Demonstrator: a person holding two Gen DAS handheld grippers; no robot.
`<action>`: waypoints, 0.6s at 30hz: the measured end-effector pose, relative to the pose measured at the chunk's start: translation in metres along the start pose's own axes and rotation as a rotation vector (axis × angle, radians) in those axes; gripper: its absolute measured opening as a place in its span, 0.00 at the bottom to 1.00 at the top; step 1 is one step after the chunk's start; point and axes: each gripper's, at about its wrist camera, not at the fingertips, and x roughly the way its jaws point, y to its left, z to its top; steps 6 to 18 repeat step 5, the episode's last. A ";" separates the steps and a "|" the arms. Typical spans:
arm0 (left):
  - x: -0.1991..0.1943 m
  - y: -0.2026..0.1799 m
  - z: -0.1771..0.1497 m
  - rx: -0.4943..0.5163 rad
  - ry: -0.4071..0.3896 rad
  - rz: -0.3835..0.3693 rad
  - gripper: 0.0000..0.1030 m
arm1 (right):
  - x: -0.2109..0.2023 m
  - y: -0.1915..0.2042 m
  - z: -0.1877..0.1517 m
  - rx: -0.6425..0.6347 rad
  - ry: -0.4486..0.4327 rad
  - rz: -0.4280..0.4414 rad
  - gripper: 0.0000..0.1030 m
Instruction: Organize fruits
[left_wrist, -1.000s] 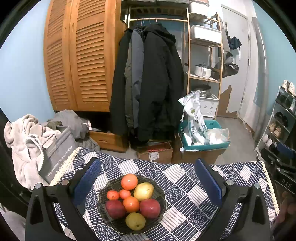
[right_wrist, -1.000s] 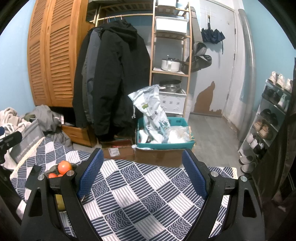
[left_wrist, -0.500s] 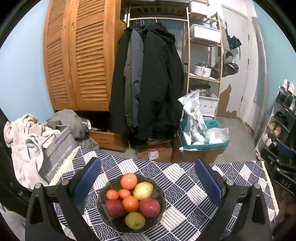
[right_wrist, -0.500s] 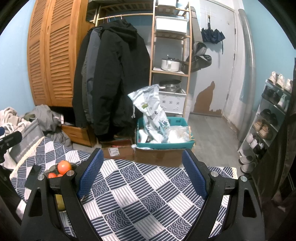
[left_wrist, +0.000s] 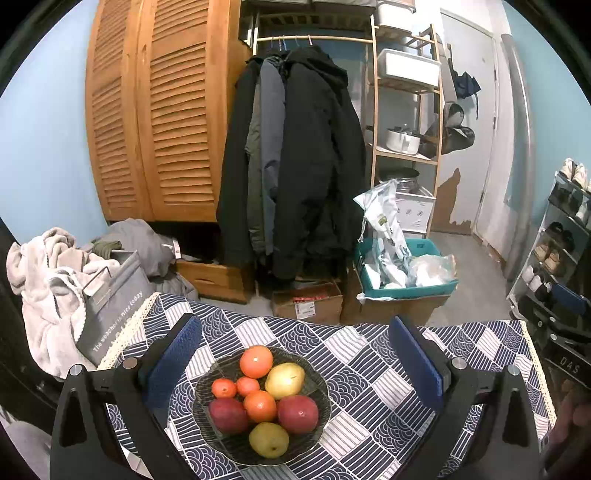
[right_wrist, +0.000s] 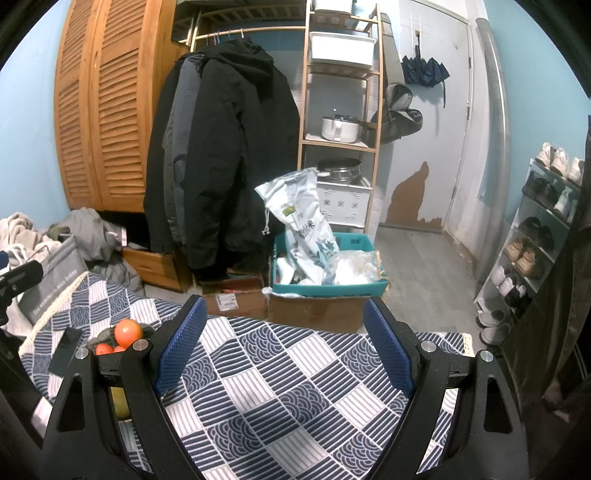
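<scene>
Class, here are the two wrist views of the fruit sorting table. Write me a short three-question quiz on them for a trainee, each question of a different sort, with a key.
1. True or false: the left gripper is closed on a fruit.
2. How many red fruits lie in the dark plate? A) one B) two C) four
3. Fill in: in the right wrist view, the right gripper hangs over bare ______.

Key
1. False; its jaws stand wide apart with the plate beyond them and nothing between.
2. B; two red fruits, among oranges and yellow ones.
3. Tablecloth.
</scene>
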 end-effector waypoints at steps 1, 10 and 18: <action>-0.001 -0.001 0.000 0.000 0.000 0.001 0.99 | 0.000 0.000 0.000 0.000 -0.001 0.000 0.83; -0.001 0.000 0.000 -0.001 0.000 0.000 0.99 | 0.000 0.000 0.000 0.000 0.000 0.001 0.83; -0.001 0.000 0.000 -0.001 0.000 0.000 0.99 | 0.000 0.000 0.000 0.000 0.000 0.001 0.83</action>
